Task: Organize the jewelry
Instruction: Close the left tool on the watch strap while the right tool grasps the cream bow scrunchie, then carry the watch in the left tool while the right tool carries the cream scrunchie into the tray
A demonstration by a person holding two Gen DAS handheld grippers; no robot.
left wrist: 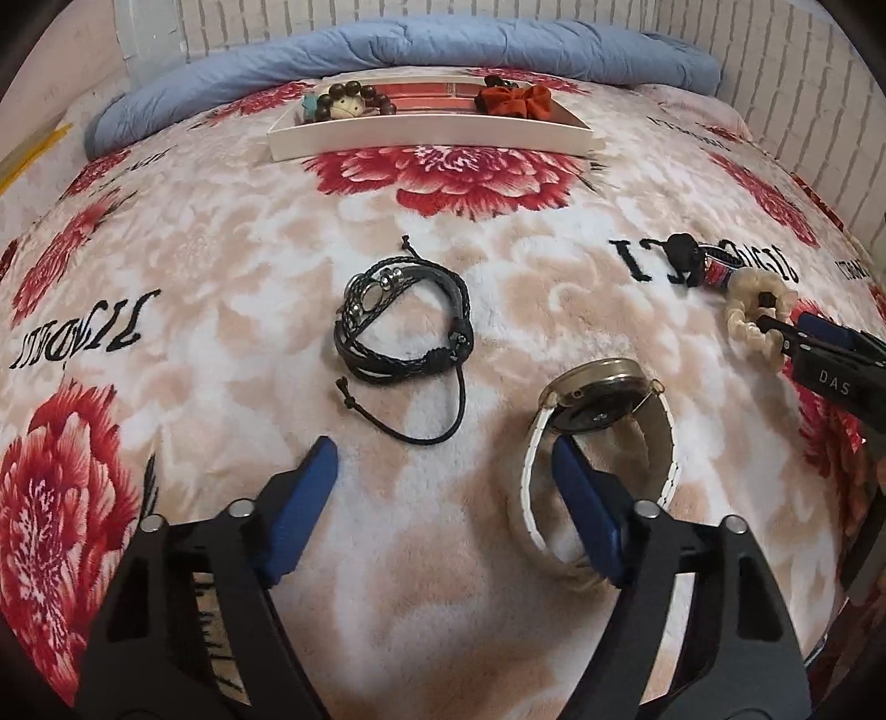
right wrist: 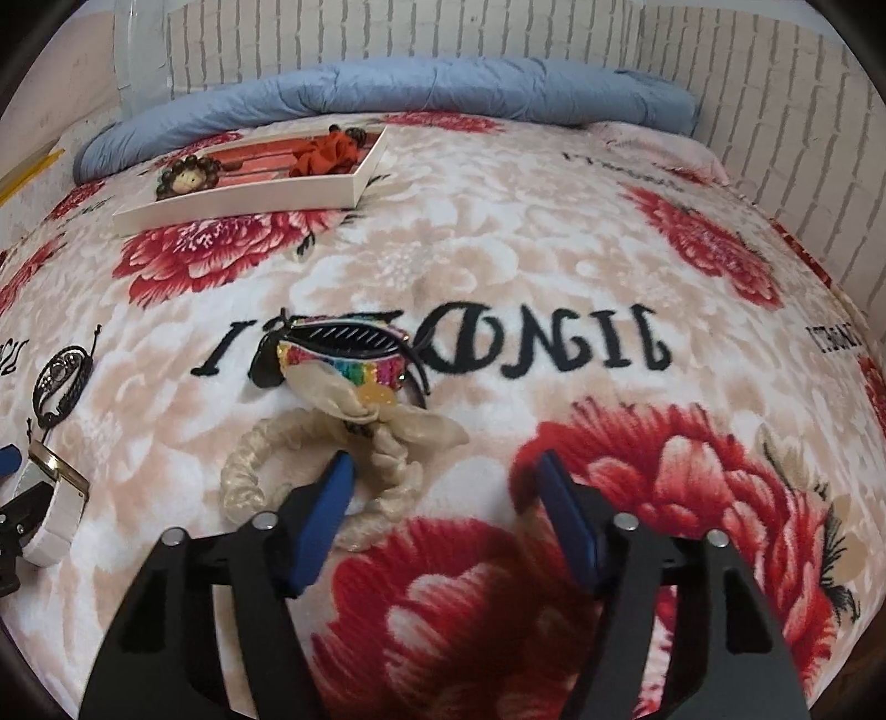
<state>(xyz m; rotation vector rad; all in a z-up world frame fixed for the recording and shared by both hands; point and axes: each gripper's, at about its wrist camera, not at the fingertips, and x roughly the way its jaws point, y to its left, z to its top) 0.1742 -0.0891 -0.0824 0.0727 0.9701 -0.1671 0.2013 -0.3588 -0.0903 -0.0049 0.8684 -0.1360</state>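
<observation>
Both grippers hang low over a floral blanket (left wrist: 443, 554) with jewelry scattered on it. The white tray (left wrist: 432, 135), at upper centre of the left wrist view, already holds a beaded bracelet (left wrist: 354, 102) and a red scrunchie (left wrist: 512, 99); a free strip remains between them.

**Left gripper** (left wrist: 446, 468): released, nothing clamped. Its right finger stands inside the loop of the white-strap watch (left wrist: 603, 404) at lower right of centre; the left finger stands on bare blanket. The black braided bracelet (left wrist: 404, 327) lies apart, above centre.

**Right gripper** (right wrist: 446, 482): released, nothing clamped. Its left finger sits within the ring of the cream braided scrunchie (right wrist: 310, 476); the right finger is over a red flower print. The sequined hair clip (right wrist: 343, 354) lies just above, touching the scrunchie's bow.

**Step in hand (judged):** close on one side of each loop.
1. Press the tips lightly into the pile so the strap or braid sits between the pads.
2. Close on the band only, without pinching blanket.
3. Lift the scrunchie straight up; its bow may drag the clip.

**Clearance:** Open blanket lies between the items and the tray, in the middle band of both views. The tray's near wall is raised, so carry items over it. A rolled blue quilt (right wrist: 387, 88) and a brick-pattern wall (right wrist: 498, 33) close off the upper edge.
</observation>
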